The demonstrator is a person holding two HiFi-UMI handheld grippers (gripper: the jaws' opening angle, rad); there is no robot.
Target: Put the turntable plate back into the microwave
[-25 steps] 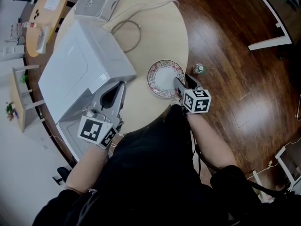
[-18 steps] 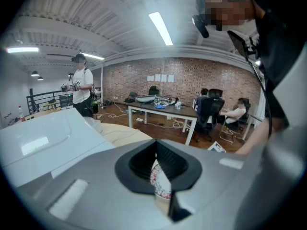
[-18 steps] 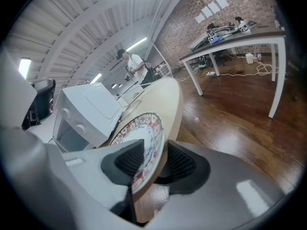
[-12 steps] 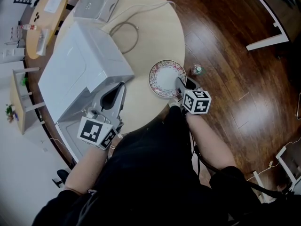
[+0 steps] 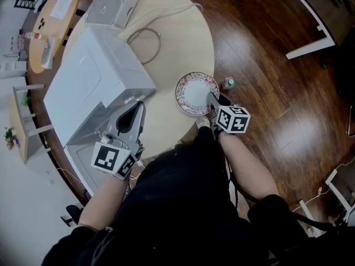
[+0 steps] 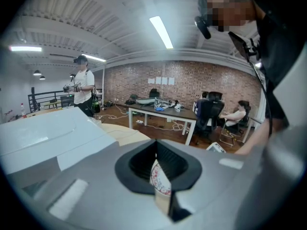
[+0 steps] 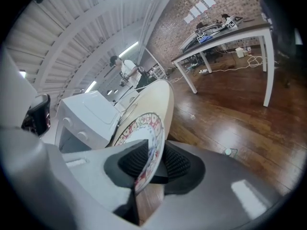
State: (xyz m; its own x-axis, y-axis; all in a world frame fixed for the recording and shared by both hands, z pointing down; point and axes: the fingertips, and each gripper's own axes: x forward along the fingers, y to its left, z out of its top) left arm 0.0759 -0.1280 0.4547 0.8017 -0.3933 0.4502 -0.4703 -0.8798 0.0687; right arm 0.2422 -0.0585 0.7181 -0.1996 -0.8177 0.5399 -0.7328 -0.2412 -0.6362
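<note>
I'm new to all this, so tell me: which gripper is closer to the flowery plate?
Right. The right gripper is at the near edge of the plate, its jaws having just been closing with the rim between them. The left gripper is well off to the side, shut, by the microwave.

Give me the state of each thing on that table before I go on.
microwave: door open.
plate: lying on the table near its edge, rim between the right gripper's fingers.
right gripper: shut on the plate's rim; its fingers have just been closing.
left gripper: shut, nothing held, by the microwave's front.
</note>
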